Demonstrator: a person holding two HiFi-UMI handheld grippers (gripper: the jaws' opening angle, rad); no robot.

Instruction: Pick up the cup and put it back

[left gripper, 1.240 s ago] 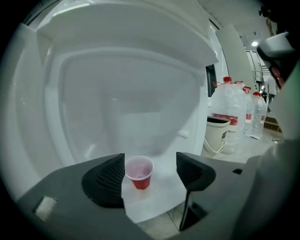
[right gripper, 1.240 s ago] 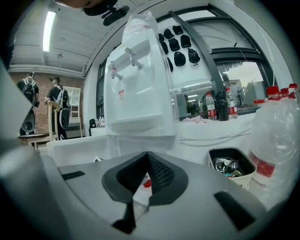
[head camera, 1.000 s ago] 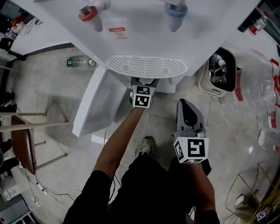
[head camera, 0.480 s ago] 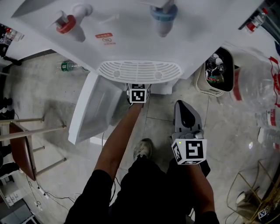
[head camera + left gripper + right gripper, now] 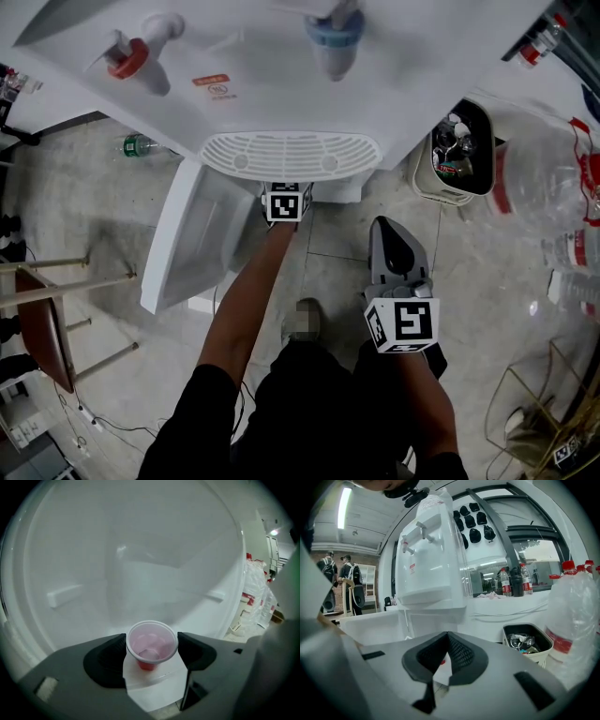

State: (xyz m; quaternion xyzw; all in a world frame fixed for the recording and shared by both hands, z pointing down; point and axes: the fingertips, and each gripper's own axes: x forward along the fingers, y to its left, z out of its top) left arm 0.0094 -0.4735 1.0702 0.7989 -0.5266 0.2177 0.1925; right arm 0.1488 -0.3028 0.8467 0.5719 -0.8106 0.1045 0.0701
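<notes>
The left gripper's [image 5: 152, 643] fingers stand wide and have just been closing around the pink cup [image 5: 151, 645], which stands on a white ledge [image 5: 157, 688]; they seem barely to touch it, if at all. The right gripper's [image 5: 447, 637] fingers are clenched and empty. In the head view the dispenser [image 5: 281, 75] hides the cup.

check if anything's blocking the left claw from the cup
Nothing visible does. The translucent pink plastic cup stands upright right between the jaws of the left claw, inside the white cabinet. The jaws are apart and have just been closing, one on each side of the rim, with nothing else between them.
</notes>
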